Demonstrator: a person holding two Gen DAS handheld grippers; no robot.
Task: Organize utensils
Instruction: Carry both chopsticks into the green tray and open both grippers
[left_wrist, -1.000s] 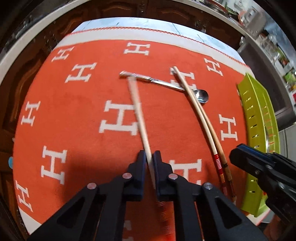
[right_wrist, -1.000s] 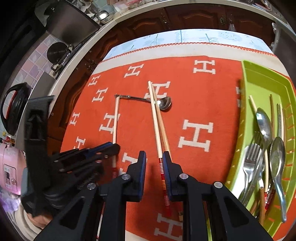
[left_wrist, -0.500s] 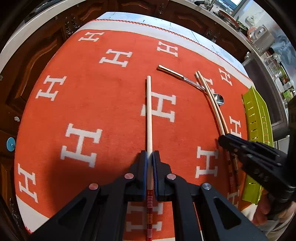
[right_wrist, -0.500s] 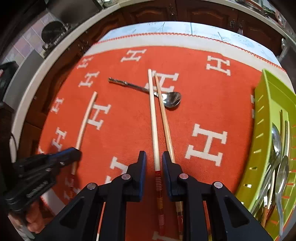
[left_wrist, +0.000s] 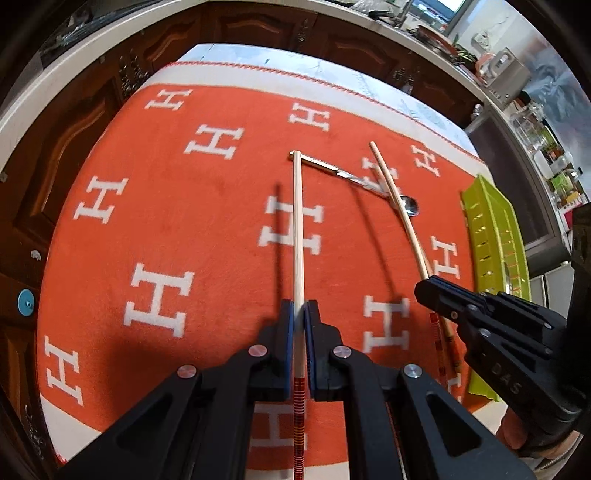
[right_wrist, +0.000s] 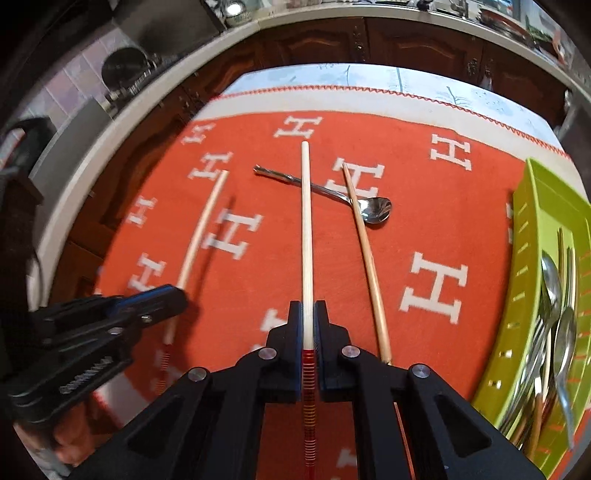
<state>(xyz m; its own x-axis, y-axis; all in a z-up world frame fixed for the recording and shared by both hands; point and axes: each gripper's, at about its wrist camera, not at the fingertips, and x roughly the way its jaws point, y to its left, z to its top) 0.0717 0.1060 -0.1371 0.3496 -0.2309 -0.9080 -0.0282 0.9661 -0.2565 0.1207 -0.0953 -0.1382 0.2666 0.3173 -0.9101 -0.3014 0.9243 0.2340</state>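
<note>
Black plastic left tool (left_wrist: 299, 314) with blue pads (left_wrist: 290, 332), silver screws.

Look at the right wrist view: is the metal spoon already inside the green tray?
No: that spoon lies on the orange cloth, left of the green tray.

Dark carved wooden cabinet doors (right_wrist: 402, 44) beyond the table's far edge, under a pale countertop (left_wrist: 74, 66). Cluttered worktop with a bright window (left_wrist: 443, 5) at far right. Pink-grey tiled wall (right_wrist: 70, 77) at far left.
</note>
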